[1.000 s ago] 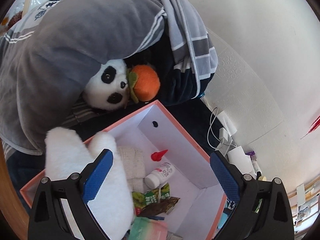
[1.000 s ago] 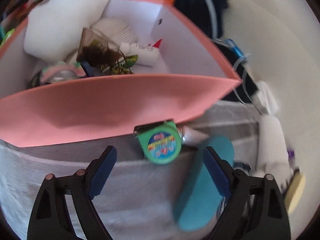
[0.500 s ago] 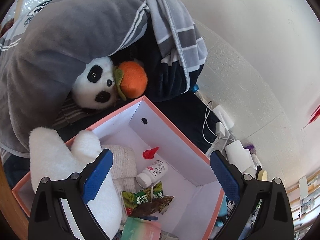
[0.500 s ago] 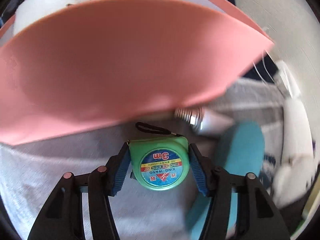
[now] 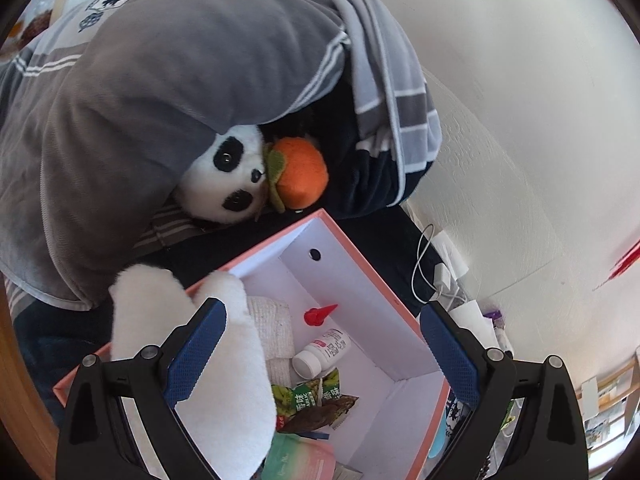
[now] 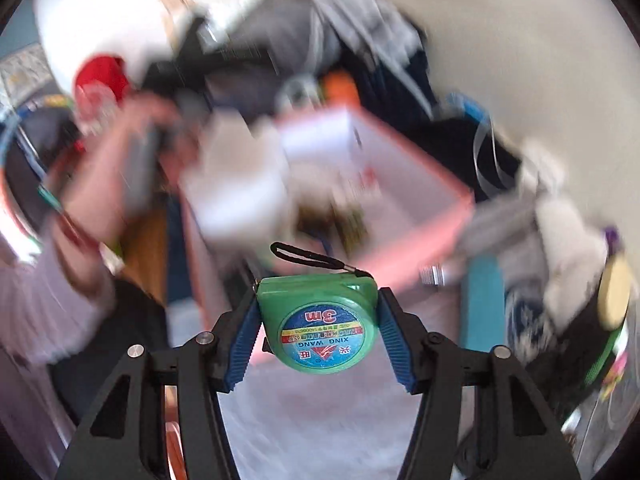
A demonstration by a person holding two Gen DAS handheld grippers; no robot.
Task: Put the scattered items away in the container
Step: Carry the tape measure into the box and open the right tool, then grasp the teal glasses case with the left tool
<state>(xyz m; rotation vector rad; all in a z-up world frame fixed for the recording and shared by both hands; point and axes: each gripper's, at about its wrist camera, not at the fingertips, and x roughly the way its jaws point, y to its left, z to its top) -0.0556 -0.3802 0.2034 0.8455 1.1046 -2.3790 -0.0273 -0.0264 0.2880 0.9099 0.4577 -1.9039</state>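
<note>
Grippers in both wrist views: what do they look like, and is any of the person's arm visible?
Both the left gripper and right gripper have black triangular-cutout frames with silver bolts and blue textured pads. The right view shows a blurred bare forearm with a pale sleeve.

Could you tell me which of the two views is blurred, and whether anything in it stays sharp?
Right wrist: background and pink box heavily smeared; only the right gripper and the tape measure it grips are sharp. Left wrist: crisp throughout, with fisheye bending at the edges.

Black gripper [image 6: 318, 330] frames carry ribbed blue pads [image 6: 240, 344] and silver screws.
</note>
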